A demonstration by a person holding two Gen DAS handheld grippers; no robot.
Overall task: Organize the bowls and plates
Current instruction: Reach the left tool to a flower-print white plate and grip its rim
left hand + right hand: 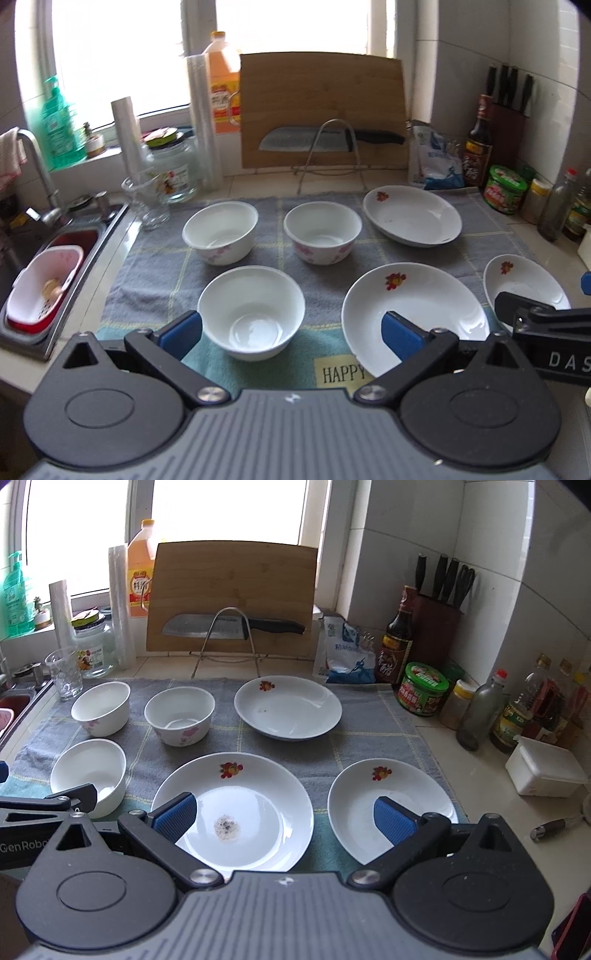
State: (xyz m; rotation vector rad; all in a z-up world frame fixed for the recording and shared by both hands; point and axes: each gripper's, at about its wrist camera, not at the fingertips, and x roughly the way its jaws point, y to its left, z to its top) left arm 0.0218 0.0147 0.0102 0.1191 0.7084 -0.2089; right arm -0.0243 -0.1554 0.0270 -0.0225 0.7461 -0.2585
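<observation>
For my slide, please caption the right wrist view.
Open hand-held gripper above three bowls and three plates.

Right plate (524, 284) partly hidden behind right tongs (546, 314).

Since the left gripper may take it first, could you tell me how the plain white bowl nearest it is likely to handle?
The plain white bowl looks like glazed ceramic: probably stiff, breakable and slippery against the pads. Its narrow base suggests it may tip if pushed near the rim. The towel beneath would probably resist sliding.
</observation>
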